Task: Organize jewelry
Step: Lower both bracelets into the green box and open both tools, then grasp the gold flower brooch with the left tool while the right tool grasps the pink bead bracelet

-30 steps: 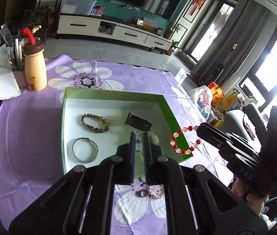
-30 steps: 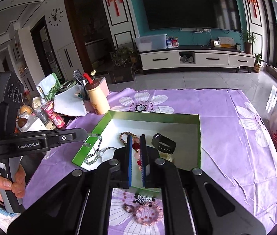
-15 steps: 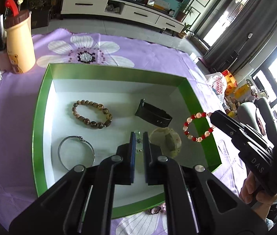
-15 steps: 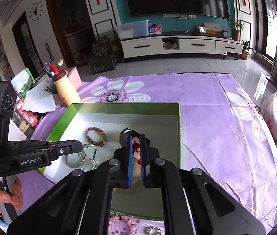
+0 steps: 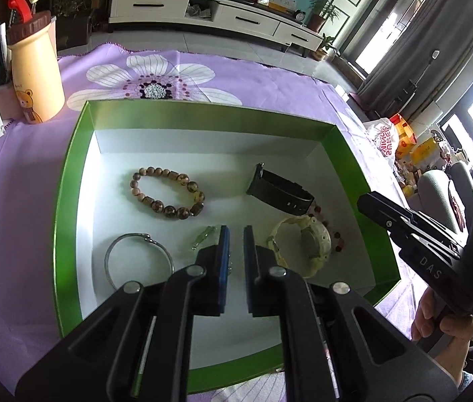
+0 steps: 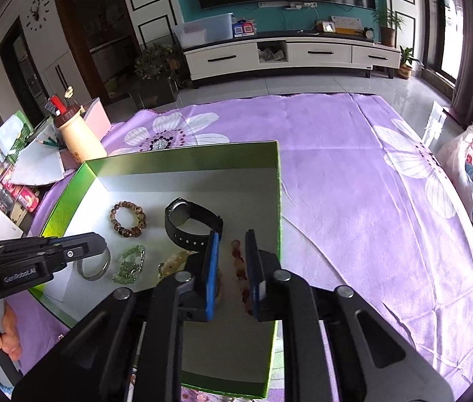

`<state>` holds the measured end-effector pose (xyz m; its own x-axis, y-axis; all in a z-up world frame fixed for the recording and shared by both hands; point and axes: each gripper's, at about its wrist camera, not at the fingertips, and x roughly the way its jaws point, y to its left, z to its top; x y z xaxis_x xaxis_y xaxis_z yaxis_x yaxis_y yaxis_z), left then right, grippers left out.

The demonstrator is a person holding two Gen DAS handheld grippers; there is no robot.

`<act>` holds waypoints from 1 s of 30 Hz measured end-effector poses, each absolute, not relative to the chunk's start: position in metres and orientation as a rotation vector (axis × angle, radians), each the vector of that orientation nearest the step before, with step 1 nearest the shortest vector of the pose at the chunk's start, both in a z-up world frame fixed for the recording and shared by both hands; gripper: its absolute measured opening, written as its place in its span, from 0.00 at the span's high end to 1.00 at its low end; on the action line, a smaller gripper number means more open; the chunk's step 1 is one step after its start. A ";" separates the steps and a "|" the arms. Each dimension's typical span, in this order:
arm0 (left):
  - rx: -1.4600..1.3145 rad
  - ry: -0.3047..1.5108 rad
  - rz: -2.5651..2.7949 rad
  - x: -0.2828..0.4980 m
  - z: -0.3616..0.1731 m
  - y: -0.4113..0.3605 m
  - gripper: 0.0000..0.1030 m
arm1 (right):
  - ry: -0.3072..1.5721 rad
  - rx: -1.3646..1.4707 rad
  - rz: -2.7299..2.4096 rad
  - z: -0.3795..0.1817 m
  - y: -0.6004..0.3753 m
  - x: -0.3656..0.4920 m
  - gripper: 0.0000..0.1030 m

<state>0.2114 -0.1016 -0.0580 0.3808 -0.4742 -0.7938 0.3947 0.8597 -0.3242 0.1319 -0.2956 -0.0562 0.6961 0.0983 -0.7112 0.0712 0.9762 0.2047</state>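
A green-walled box (image 5: 69, 181) on a purple flowered cloth (image 6: 353, 201) is shown being filled with jewelry. The right gripper (image 6: 231, 261) is seen low over the box's right side, its jaws having just been opening; they stand parted, and the red-and-pink bead bracelet (image 6: 239, 268) lies on the box floor between them, apparently no longer pinched. The left gripper (image 5: 234, 244) is held over the box's near middle with its jaws drawn almost together. A pale green chain bracelet (image 6: 129, 264) lies on the box floor just beside it, and whether any of it is caught between the pads cannot be told.

Also inside the box are a brown bead bracelet (image 5: 167, 194) toward the far left, a silver bangle (image 5: 139, 258) at the near left, a black watch (image 6: 189, 224) toward the far right and a cream watch (image 5: 306, 241) just beside the red beads.

A snag is judged the main risk: if either gripper is lifted while a strand clings to a pad, the piece could be dragged out of the box. The red beads lie against the cream watch, so tangling there is also possible.
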 end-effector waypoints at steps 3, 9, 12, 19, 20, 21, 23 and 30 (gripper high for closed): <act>-0.088 1.027 -0.555 0.208 -0.052 -0.099 0.89 | 0.789 0.236 0.014 -0.053 -0.299 0.125 0.80; -0.111 0.976 -0.531 0.194 -0.036 -0.081 0.55 | 0.759 0.247 0.038 -0.044 -0.298 0.100 0.72; -0.109 0.943 -0.518 0.181 -0.026 -0.068 0.47 | 0.743 0.252 0.056 -0.040 -0.294 0.085 0.72; -0.114 0.871 -0.459 0.146 -0.008 -0.028 0.34 | 0.735 0.265 0.093 -0.038 -0.285 0.048 0.72; -0.119 0.866 -0.447 0.140 -0.008 -0.021 0.32 | 0.741 0.267 0.095 -0.040 -0.283 0.043 0.72; -0.123 0.864 -0.440 0.136 -0.007 -0.016 0.31 | 0.746 0.266 0.096 -0.041 -0.281 0.039 0.72; -0.139 0.867 -0.420 0.125 -0.011 -0.003 0.30 | 0.768 0.264 0.093 -0.047 -0.277 0.030 0.72; -0.167 0.925 -0.387 0.088 -0.039 0.022 0.26 | 0.842 0.312 0.092 -0.076 -0.265 0.004 0.72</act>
